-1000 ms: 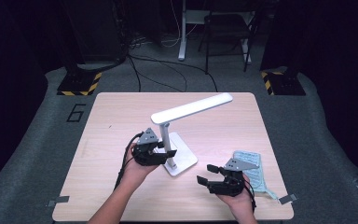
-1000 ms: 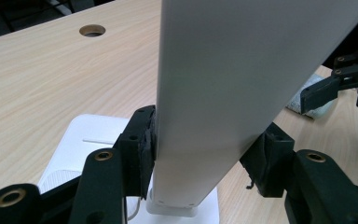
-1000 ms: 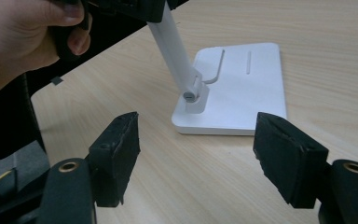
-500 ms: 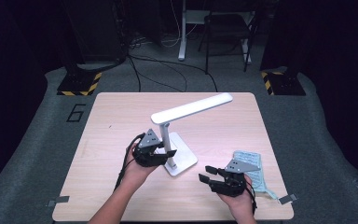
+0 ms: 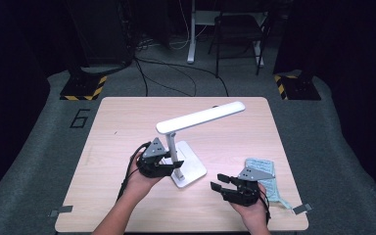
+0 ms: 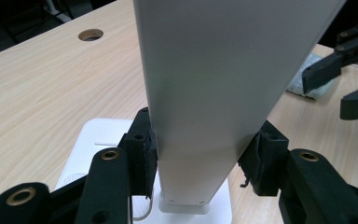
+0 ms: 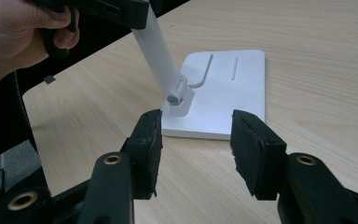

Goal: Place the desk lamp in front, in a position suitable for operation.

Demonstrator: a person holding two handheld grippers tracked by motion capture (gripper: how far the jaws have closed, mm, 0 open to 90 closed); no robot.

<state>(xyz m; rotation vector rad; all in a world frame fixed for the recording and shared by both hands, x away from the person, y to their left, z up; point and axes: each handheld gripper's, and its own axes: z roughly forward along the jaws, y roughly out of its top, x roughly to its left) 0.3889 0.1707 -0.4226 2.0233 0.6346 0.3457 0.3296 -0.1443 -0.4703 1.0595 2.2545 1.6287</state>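
The white desk lamp stands mid-bench, its upright arm pinched by the left gripper. The right gripper, jaws spread, points at the lamp base from the near right. Likely next: steadying the base.

Both grippers are the same chunky matte black plastic build, left gripper and right gripper, each with a grey three-cornered plate on top. Up close the jaws are blocky with flat dark rubbery pads, and there are brass-ringed holes in the arms. A black cable loops off the left one. Forearms are bare, no sleeves or gloves.
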